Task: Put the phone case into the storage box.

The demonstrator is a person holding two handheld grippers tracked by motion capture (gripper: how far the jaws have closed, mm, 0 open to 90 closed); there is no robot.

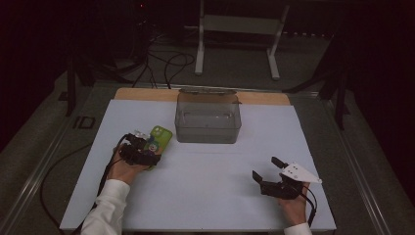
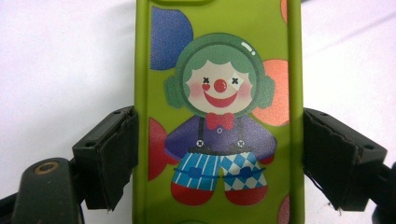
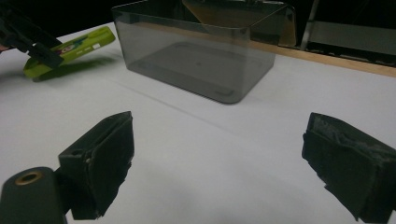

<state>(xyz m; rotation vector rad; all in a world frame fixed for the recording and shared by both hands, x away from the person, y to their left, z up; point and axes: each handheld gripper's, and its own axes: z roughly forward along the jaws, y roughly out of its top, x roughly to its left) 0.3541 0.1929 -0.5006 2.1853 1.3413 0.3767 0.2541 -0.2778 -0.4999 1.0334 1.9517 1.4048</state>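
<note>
The left tool (image 2: 219,154) is clamping a green phone case (image 2: 219,116) with a clown drawing by its two long edges, holding it tilted just above the white bench (image 1: 210,186), left of a clear plastic bin (image 1: 208,117). The right tool (image 1: 269,171) is resting near the bench's front right, its jaws standing wide apart with nothing between them.

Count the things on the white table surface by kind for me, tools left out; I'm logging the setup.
Green phone case with a clown print: 1, held off the surface in the left tool
Clear smoky plastic bin: 1, nothing in it
Total: 2
</note>
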